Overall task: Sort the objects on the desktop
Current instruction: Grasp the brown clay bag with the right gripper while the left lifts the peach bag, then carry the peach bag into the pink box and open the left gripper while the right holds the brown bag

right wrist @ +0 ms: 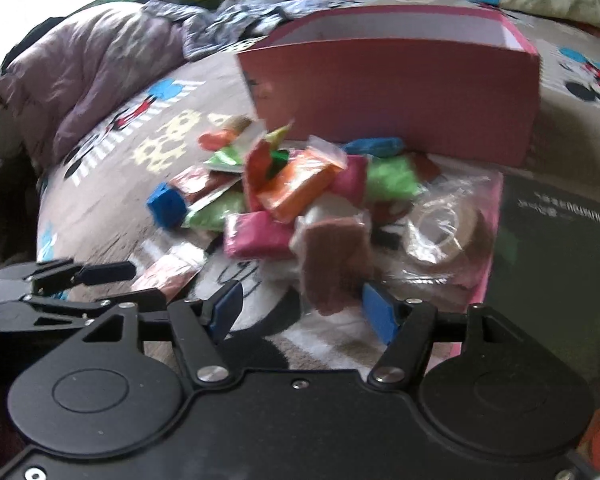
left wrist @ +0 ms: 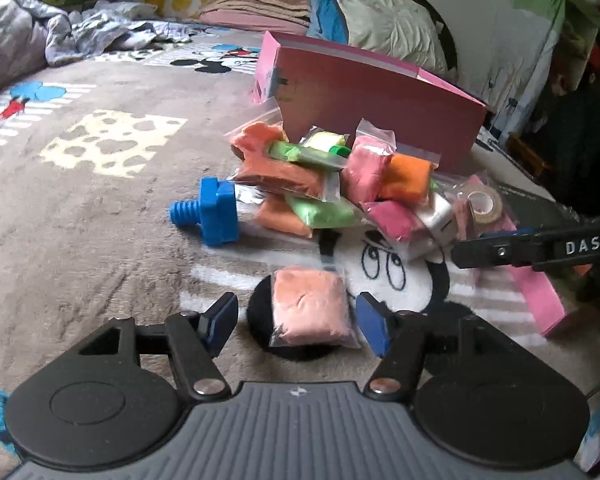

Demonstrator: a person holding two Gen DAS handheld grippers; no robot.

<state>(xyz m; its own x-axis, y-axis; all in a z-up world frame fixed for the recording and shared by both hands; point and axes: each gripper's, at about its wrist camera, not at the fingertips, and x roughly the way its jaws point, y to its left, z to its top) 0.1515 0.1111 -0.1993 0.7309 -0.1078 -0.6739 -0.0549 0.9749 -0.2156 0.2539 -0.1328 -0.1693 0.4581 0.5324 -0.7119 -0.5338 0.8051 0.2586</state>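
A pile of bagged clay packets (left wrist: 332,184) in orange, green and pink lies in front of a pink box (left wrist: 380,100) on the bed blanket. A blue toy bolt (left wrist: 208,210) lies at the pile's left. My left gripper (left wrist: 296,316) is open, its pads on either side of a peach clay packet (left wrist: 312,306) lying on the blanket. My right gripper (right wrist: 300,308) is open, with a brown clay packet (right wrist: 336,260) just ahead between its fingers; the view is blurred. The pile (right wrist: 292,188) and the pink box (right wrist: 400,92) lie beyond it.
A tape roll (left wrist: 482,206) in a bag and a dark book (left wrist: 532,204) lie right of the pile. A white cube (left wrist: 432,220) sits among the packets. Crumpled bedding (left wrist: 40,36) and pillows (left wrist: 384,20) lie at the back. The left gripper shows in the right wrist view (right wrist: 100,280).
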